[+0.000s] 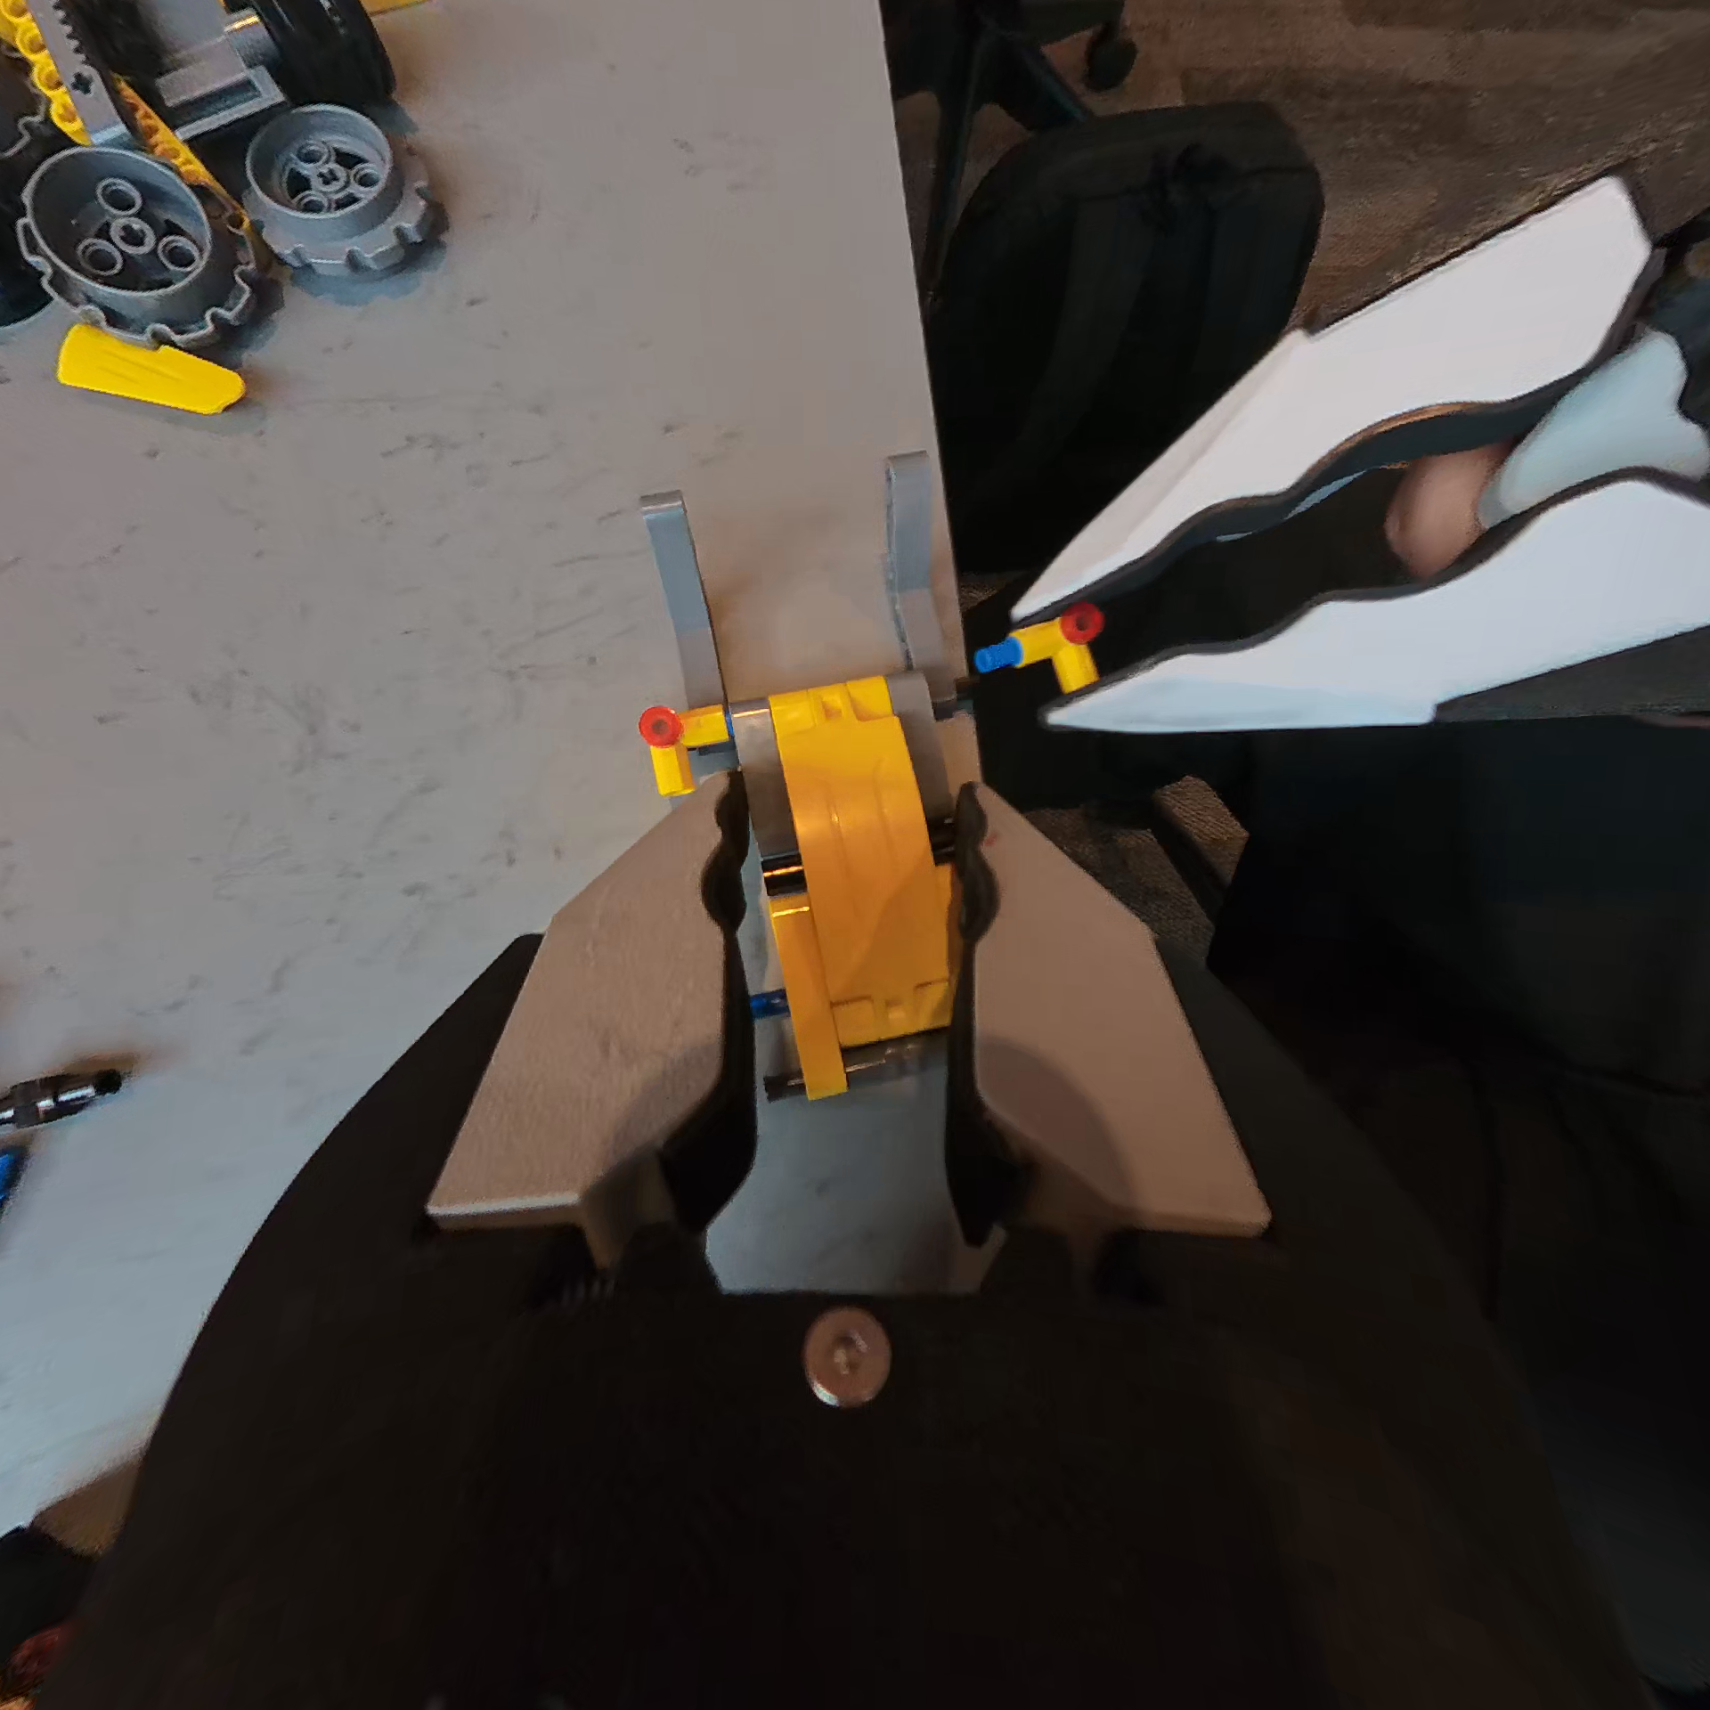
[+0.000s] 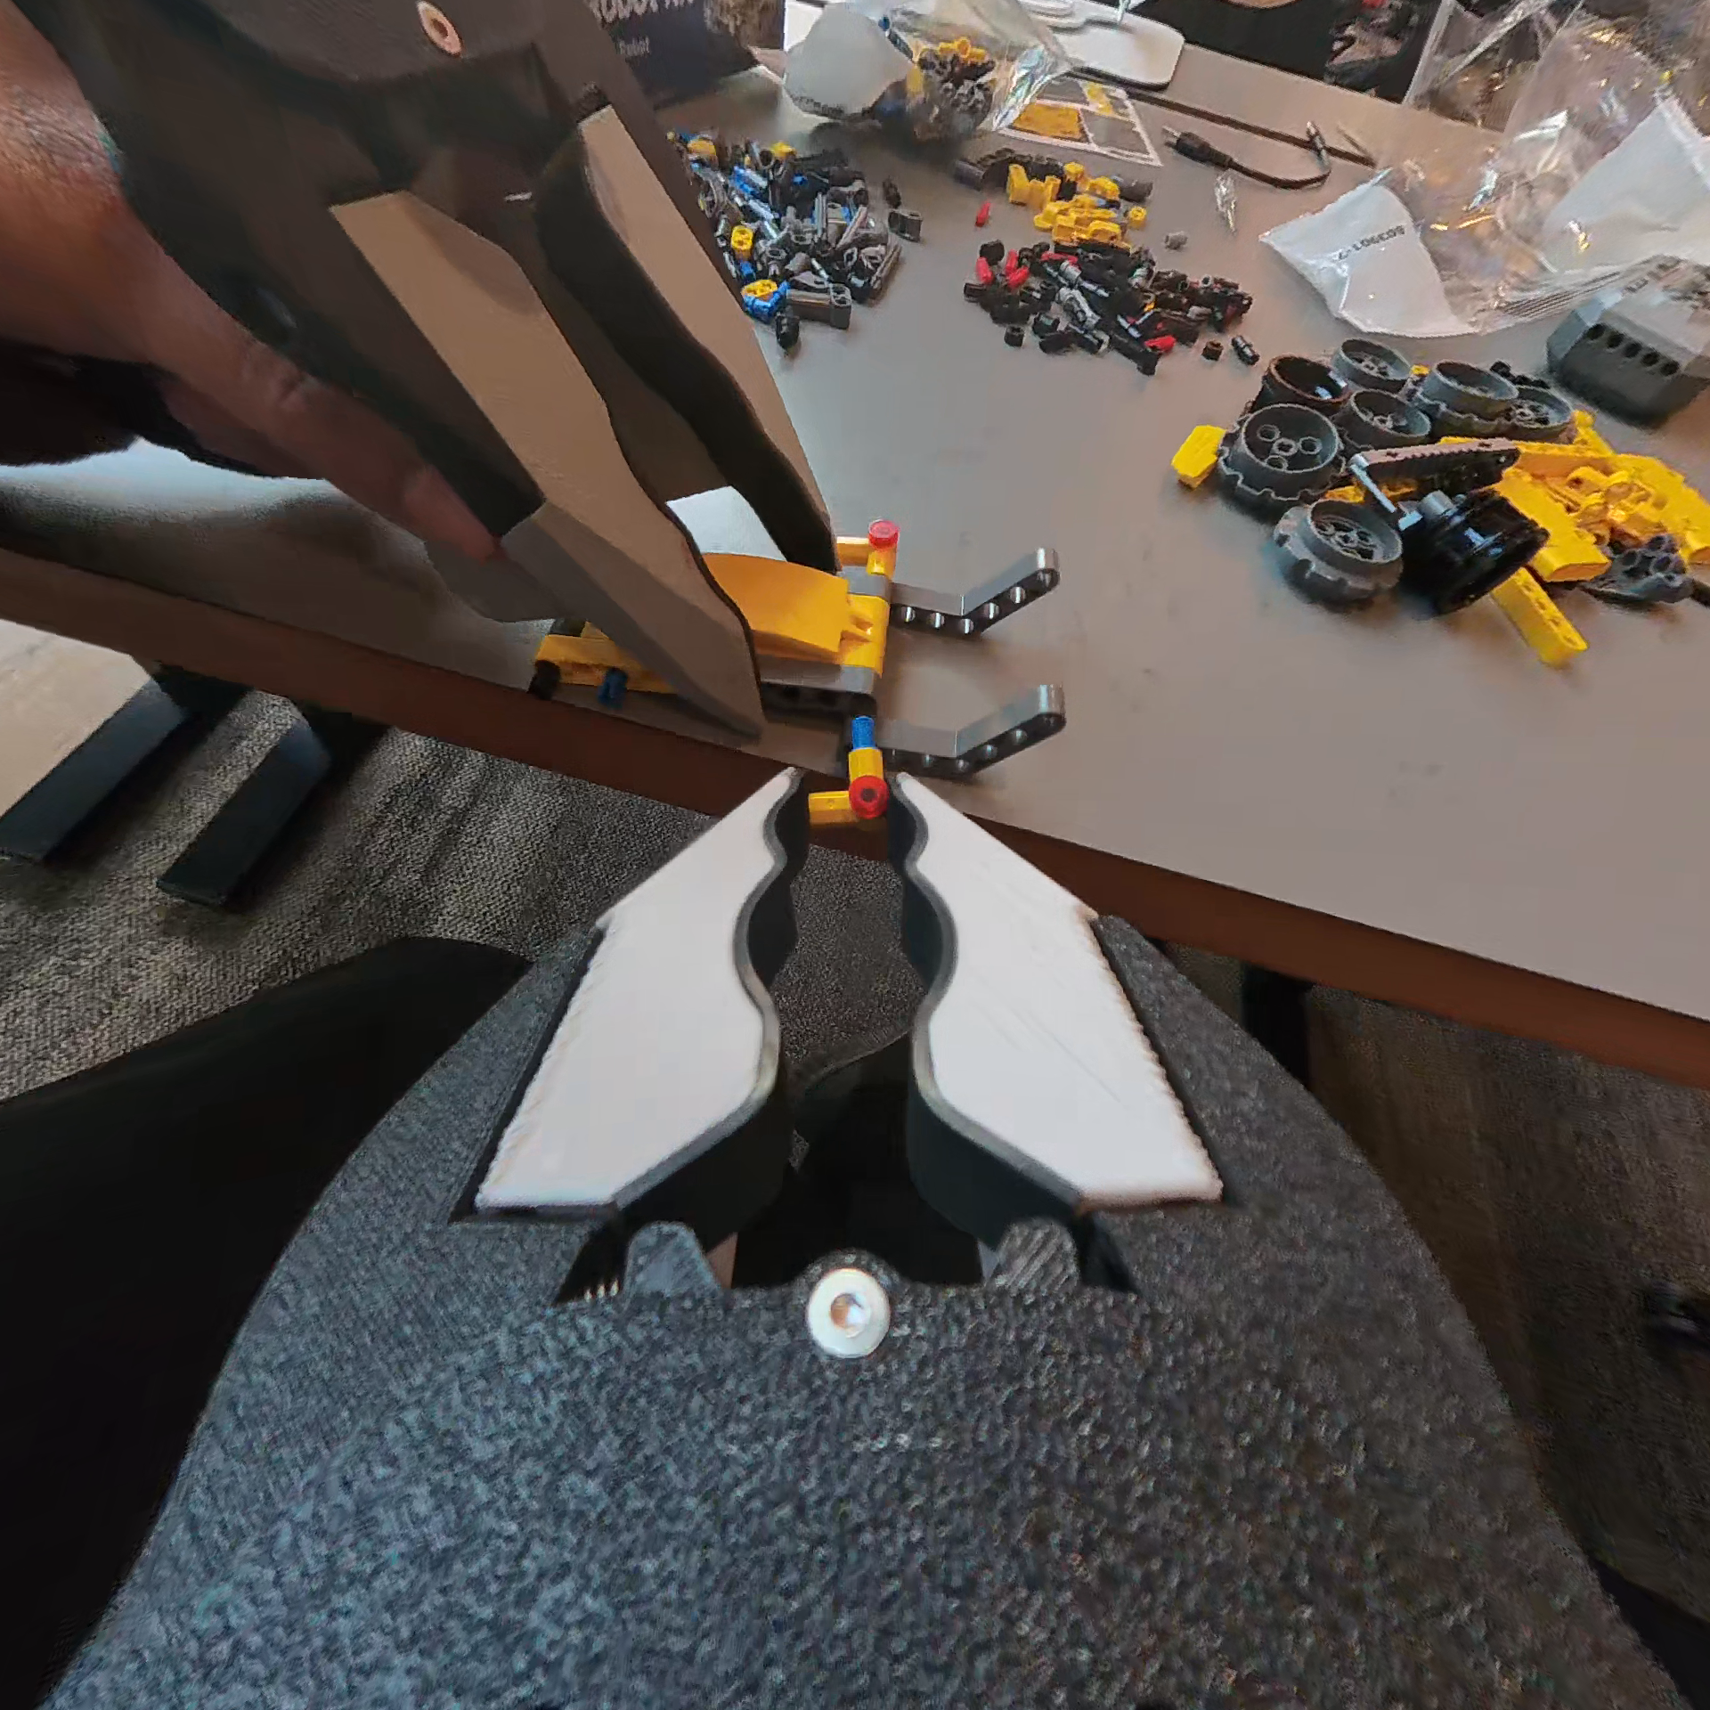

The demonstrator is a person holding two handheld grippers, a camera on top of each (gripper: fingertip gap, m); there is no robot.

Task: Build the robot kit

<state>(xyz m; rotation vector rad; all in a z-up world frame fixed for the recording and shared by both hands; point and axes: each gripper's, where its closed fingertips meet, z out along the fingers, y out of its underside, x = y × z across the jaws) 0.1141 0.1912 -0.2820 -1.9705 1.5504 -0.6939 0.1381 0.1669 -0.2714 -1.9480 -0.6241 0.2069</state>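
My left gripper (image 1: 849, 805), with grey fingers, is shut on a yellow and grey brick assembly (image 1: 861, 888) at the edge of the grey table (image 1: 463, 555). Two bent grey beams (image 1: 675, 592) stick forward from it, and a yellow elbow piece with a red stud (image 1: 668, 740) sits on its left side. My right gripper (image 2: 844, 786), with white fingers, is shut on a second yellow elbow piece with a red stud (image 2: 856, 798). Its blue pin (image 2: 862, 731) points at the assembly's near side (image 2: 833, 638), close beside it. The left gripper (image 2: 786, 638) shows there too.
Grey wheel hubs (image 1: 120, 241) and a yellow panel (image 1: 148, 375) lie at the far left. Piles of small parts (image 2: 1101, 287), wheels and yellow pieces (image 2: 1434, 500), a grey block (image 2: 1629, 361) and plastic bags (image 2: 1527, 185) lie on the table. A black chair (image 1: 1129, 324) stands on the carpet beside the table. My left tips are roughly 15 centimeters from the yellow panel (image 1: 148, 375). Look for it in the right wrist view (image 2: 1199, 453) too.
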